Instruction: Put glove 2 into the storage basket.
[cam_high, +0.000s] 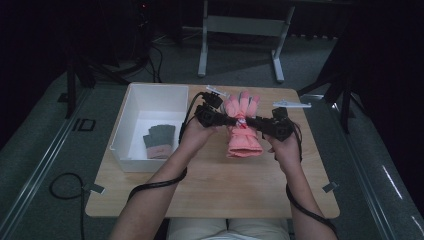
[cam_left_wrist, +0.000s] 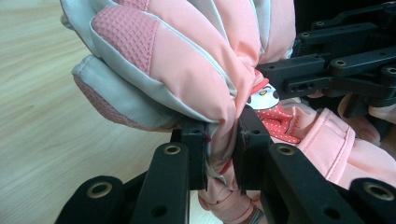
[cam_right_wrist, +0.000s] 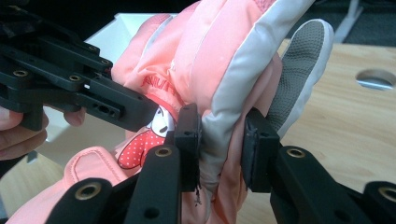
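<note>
The wooden table spreads under both grippers, and the white bin sits out beyond the left gripper's far side, a grey glove lying inside it. Up between the two grippers hangs the pink glove, fingers pointing away from the person, cuff drooping toward them. The left gripper is pinching the glove's edge at its middle, fabric squeezed tight between the pads. The right gripper bites the opposite edge, jaws pressed into the padding, a cartoon patch just beside them.
</note>
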